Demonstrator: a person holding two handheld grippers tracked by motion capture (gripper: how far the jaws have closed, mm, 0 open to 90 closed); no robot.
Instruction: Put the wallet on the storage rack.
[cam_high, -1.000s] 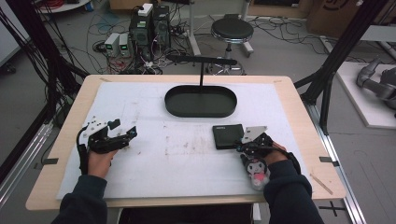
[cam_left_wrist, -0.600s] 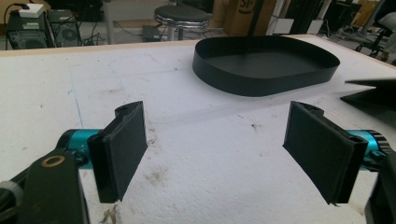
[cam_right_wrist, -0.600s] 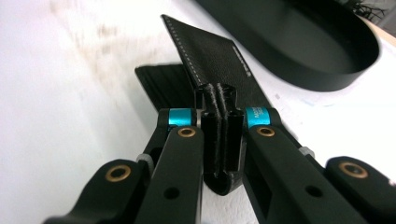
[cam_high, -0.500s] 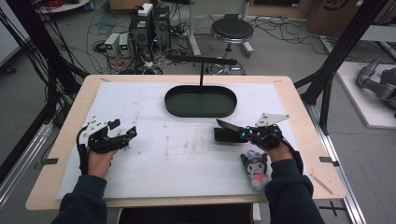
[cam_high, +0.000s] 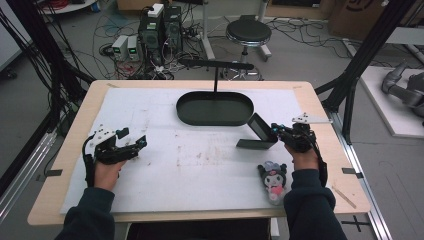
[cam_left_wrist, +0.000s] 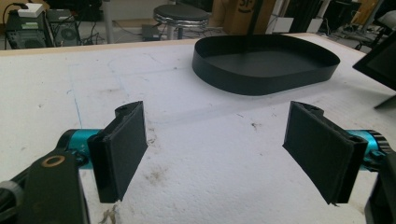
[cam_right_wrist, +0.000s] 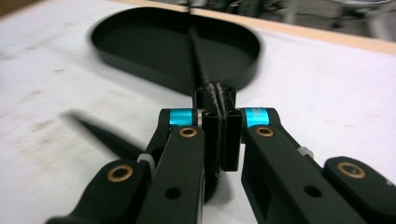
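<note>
On the counter's (cam_high: 320, 107) right half, your right gripper (cam_high: 276, 133) is clamped on a thin black flat panel (cam_high: 261, 126), looks like a small tablet or a case lid. You hold it tilted up off the white mat (cam_high: 200, 160), and its lower edge is near or touching a dark flat piece (cam_high: 256, 144) lying on the mat; can't tell if the two are joined. In the right gripper view the jaws are squeezed nearly together with the panel's edge (cam_right_wrist: 205, 60) pinched between them, running away toward the tray.

Black oval tray (cam_high: 215, 108) sits at the far middle of the mat, just beyond the panel and to its left. A black post (cam_high: 216, 80) with a crossbar stands behind it.

Plush toy (cam_high: 272, 177), dark with pink and white, lies on the mat near your right forearm, toward the near edge, apart from the gripper.

Your left gripper (cam_high: 131, 145) is on the left side of the mat, well apart from everything else. Jaws wide open, nothing between them: the left gripper view shows both pads (cam_left_wrist: 122, 149) spread with bare mat in the gap. It points toward the tray (cam_left_wrist: 266, 65), and the tilted panel's corner (cam_left_wrist: 380, 60) shows at that view's right edge.

Mat has scuffs and dirt marks around the middle.
</note>
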